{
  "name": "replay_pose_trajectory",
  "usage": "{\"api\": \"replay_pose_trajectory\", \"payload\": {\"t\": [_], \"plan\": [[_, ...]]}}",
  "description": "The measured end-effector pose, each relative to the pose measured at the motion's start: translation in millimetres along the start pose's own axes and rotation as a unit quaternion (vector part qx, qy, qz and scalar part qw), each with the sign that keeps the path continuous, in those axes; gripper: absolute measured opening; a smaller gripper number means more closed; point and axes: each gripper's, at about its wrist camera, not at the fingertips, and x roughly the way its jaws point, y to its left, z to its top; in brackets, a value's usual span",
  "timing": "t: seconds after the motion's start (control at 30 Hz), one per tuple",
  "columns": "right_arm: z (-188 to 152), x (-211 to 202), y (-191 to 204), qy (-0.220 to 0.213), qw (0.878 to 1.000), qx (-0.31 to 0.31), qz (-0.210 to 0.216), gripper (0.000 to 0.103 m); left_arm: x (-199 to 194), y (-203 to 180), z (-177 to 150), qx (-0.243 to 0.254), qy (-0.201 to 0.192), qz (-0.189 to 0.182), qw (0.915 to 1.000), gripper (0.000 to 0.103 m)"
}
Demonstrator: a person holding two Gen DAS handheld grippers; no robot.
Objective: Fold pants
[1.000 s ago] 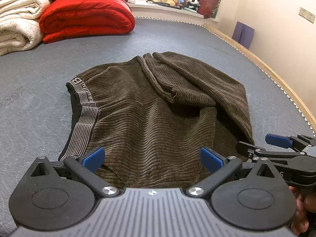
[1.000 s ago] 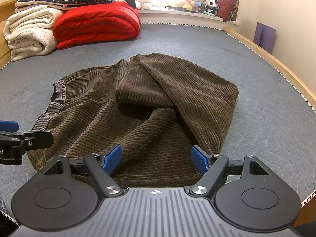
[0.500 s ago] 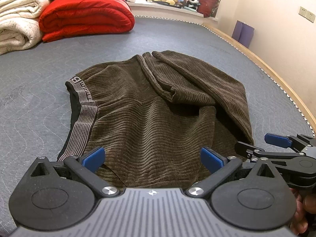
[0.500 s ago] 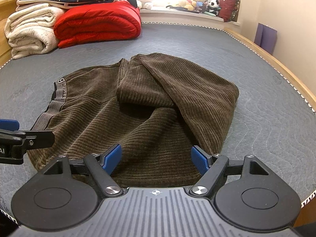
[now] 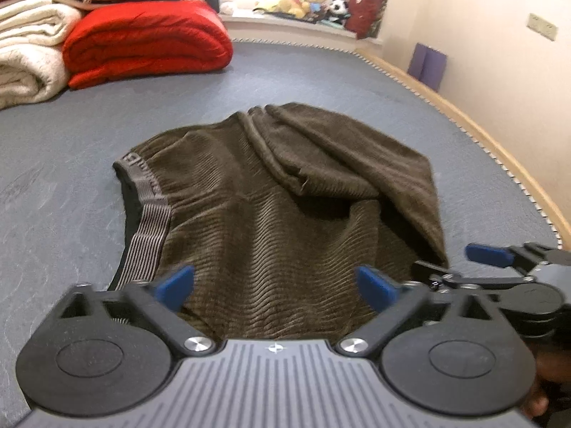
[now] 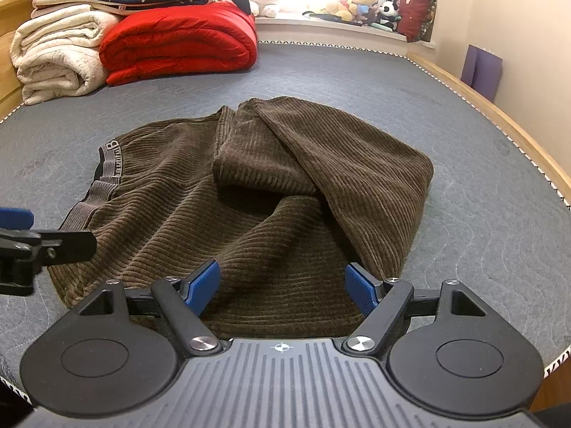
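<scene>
Brown corduroy pants (image 5: 267,214) lie on the grey mattress (image 5: 71,185), with the striped grey waistband (image 5: 150,221) to the left and the legs folded back over the body. My left gripper (image 5: 274,285) hovers at the near edge by the waistband. Its jaws are closing with cloth between them, and the pads do not press on it. My right gripper (image 6: 282,287) stands open over the near hem of the pants (image 6: 249,221). The right gripper (image 5: 499,267) shows at the right edge of the left wrist view, and the left gripper (image 6: 21,235) shows at the left edge of the right wrist view.
A folded red duvet (image 6: 178,42) and cream blankets (image 6: 57,57) are stacked at the far left of the mattress. Plush toys (image 6: 360,7) sit on the ledge behind. The wooden bed rail (image 6: 517,132) runs along the right, with a purple item (image 6: 481,67) against the wall.
The left gripper's blue pads have drawn slightly closer together, and its view has shifted a little and blurred. The right gripper and the pants are unchanged.
</scene>
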Motion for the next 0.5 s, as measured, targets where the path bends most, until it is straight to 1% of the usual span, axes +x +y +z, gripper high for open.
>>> {"api": "replay_pose_trajectory", "payload": {"t": [0.03, 0.1, 0.13, 0.17, 0.2, 0.23, 0.27, 0.3, 0.33, 0.37, 0.4, 0.43, 0.47, 0.5], "plan": [[0.0, -0.1, 0.2, -0.002, 1.000, 0.001, 0.001, 0.079, -1.5, 2.7, 6.4, 0.005, 0.008, -0.014, 0.9999, 0.070], [0.5, -4.4, -0.4, -0.007, 1.000, 0.002, 0.004, 0.078, -4.3, 14.9, 24.2, 0.015, 0.016, -0.049, 0.9985, 0.027], [0.6, -5.8, 0.4, -0.011, 1.000, 0.003, 0.010, 0.071, -6.8, 24.7, 36.1, 0.020, 0.011, -0.060, 0.9979, 0.018], [0.2, -7.6, 0.8, -0.014, 1.000, 0.001, 0.014, 0.059, -7.6, 34.5, 49.7, 0.032, 0.005, -0.060, 0.9977, 0.011], [-0.6, -8.0, 1.8, -0.017, 1.000, -0.002, 0.022, 0.053, -6.2, 44.5, 62.2, 0.044, 0.001, -0.057, 0.9974, 0.010], [-1.0, -10.0, 4.9, -0.026, 0.999, -0.009, 0.035, 0.044, -3.6, 53.0, 72.4, 0.054, -0.001, -0.055, 0.9970, 0.010], [-1.7, -13.7, 9.6, -0.041, 0.998, -0.018, 0.049, 0.039, 2.9, 67.2, 84.0, 0.061, 0.001, -0.054, 0.9967, 0.011], [-3.0, -16.4, 14.4, -0.052, 0.996, -0.030, 0.059, 0.039, 11.6, 81.7, 92.2, 0.057, 0.010, -0.057, 0.9967, 0.011], [-5.0, -20.5, 21.1, -0.057, 0.995, -0.045, 0.072, 0.039, 20.7, 96.9, 96.6, 0.044, 0.020, -0.063, 0.9968, 0.011], [-6.3, -25.4, 31.6, -0.083, 0.991, -0.072, 0.076, 0.039, 33.2, 116.9, 98.2, 0.024, 0.026, -0.070, 0.9969, 0.011], [-8.7, -28.4, 43.8, -0.092, 0.987, -0.110, 0.072, 0.039, 44.3, 133.7, 96.3, 0.007, 0.027, -0.071, 0.9971, 0.011], [-12.3, -33.7, 55.7, -0.098, 0.983, -0.133, 0.078, 0.039, 57.2, 150.6, 91.5, -0.014, 0.036, -0.067, 0.9970, 0.011], [-15.9, -41.3, 67.1, -0.097, 0.980, -0.144, 0.096, 0.039, 74.5, 167.4, 86.5, -0.045, 0.070, -0.054, 0.9951, 0.011], [-19.4, -41.0, 79.5, -0.085, 0.976, -0.176, 0.095, 0.039, 89.3, 183.5, 86.2, -0.086, 0.102, -0.042, 0.9902, 0.011]]}}
